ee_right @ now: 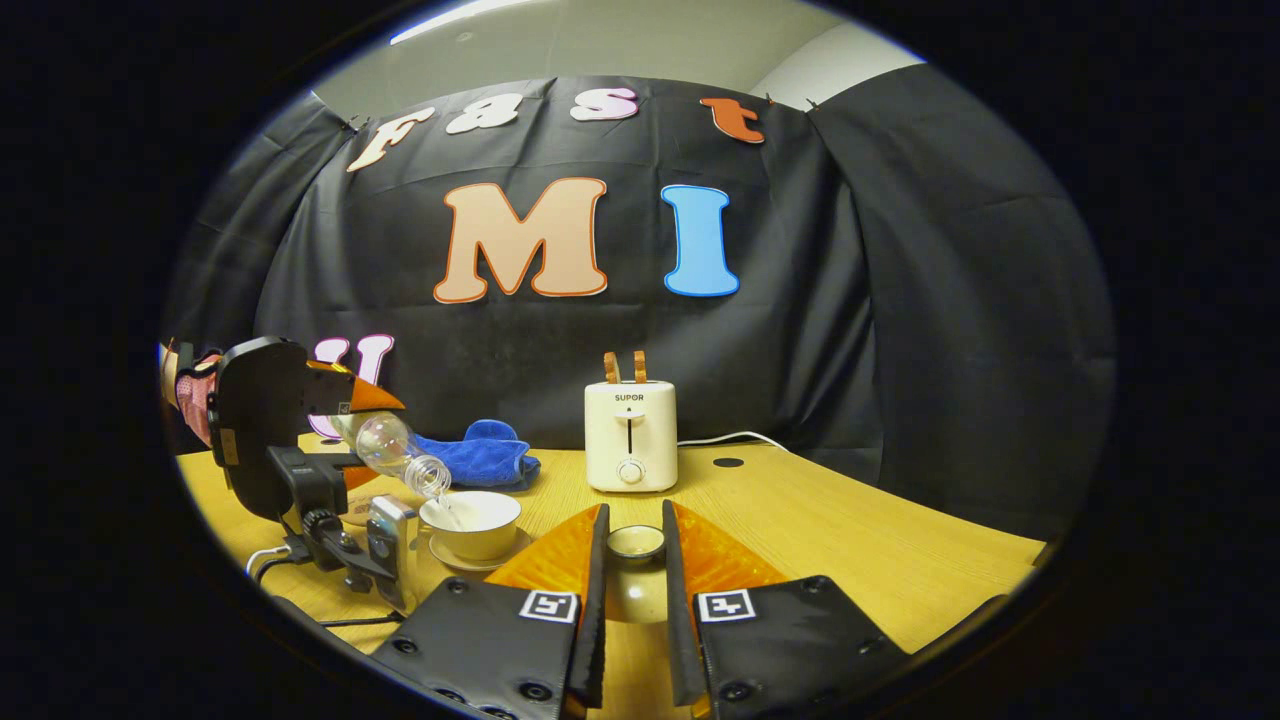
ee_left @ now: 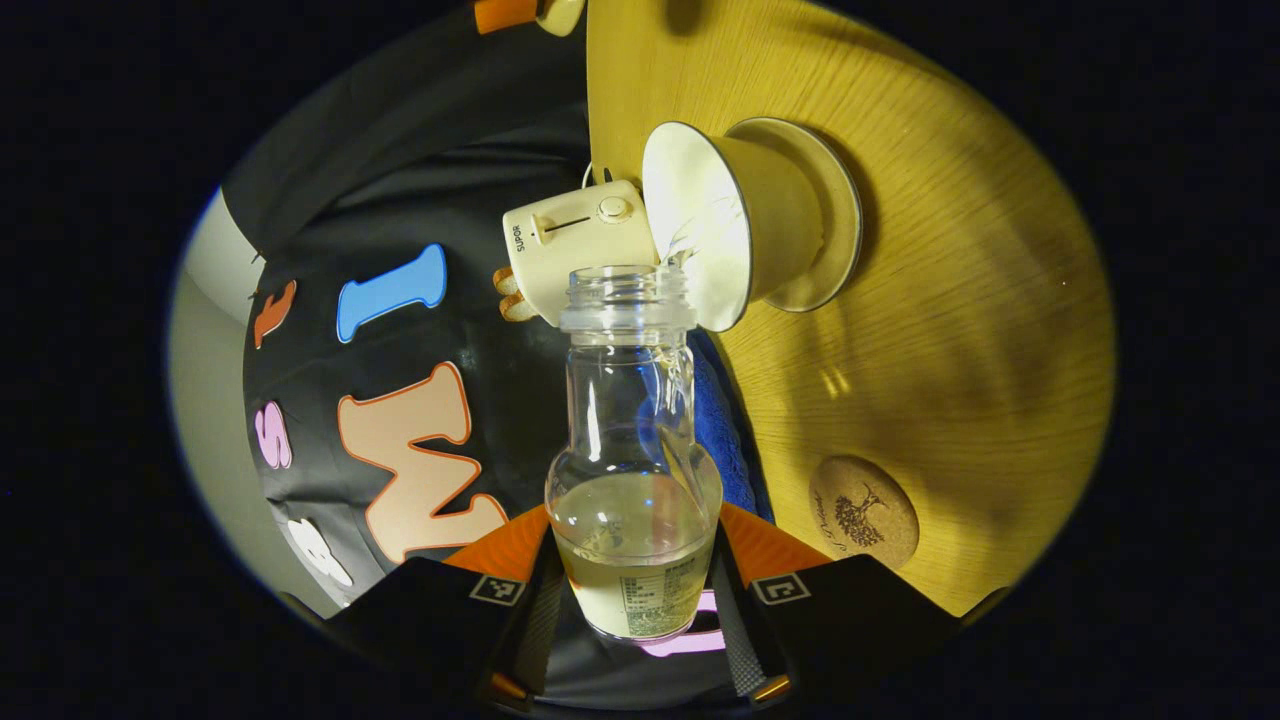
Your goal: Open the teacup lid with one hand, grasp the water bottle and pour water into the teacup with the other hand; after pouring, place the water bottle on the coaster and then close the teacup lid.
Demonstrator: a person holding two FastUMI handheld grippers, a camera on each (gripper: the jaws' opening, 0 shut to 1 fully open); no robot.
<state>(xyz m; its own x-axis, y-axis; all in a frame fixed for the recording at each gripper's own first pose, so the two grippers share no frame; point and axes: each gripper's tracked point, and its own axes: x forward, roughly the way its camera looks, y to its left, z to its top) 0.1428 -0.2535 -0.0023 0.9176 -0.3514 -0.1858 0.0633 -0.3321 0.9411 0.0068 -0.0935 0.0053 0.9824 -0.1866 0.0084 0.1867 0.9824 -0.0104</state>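
Across the wooden table [ee_right: 850, 540], a white toaster [ee_right: 630, 435] stands at the back with a blue cloth [ee_right: 485, 455] to its left, and in front of them the teacup [ee_right: 472, 523] sits uncovered on its saucer [ee_right: 470, 560]. Over it the left gripper [ee_left: 637, 590] has both fingers pressed on the lower body of the water bottle [ee_left: 635, 440], gripping it tight. In the right gripper view the bottle [ee_right: 395, 447] is tilted with its long axis running down from the gripper toward the cup, its open mouth just above the cup's near rim, and a thin stream appears to fall into the bowl; pouring looks under way. To pour well, hold the mouth over the middle of the cup rather than its edge, keep the tilt gentle so the stream stays narrow, and level the bottle before moving it off. The cork coaster [ee_left: 863, 512] lies on the table beside the cup, free for the bottle. The right gripper [ee_right: 635, 575] holds the small round teacup lid [ee_right: 635, 541] between its fingers, closed on it, away from the cup.
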